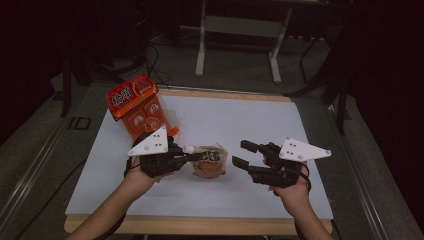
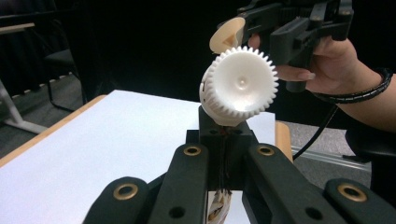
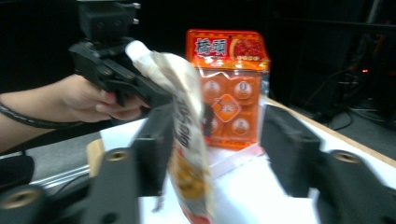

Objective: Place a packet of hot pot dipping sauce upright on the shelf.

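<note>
The left claw (image 1: 192, 156) pinches the white-capped spout of the snack pouch (image 1: 210, 161), lifted over the tabletop's (image 1: 260, 120) near middle. The right claw (image 1: 244, 154), spread wide, grips nothing just right of it.

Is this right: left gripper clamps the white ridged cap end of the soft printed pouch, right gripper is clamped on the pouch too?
Not quite. The left gripper does clamp the soft printed pouch at its white ridged cap, but the right gripper is open: in the right gripper view its jaws stand apart with the pouch hanging between them, the right-hand jaw well clear of it.
</note>
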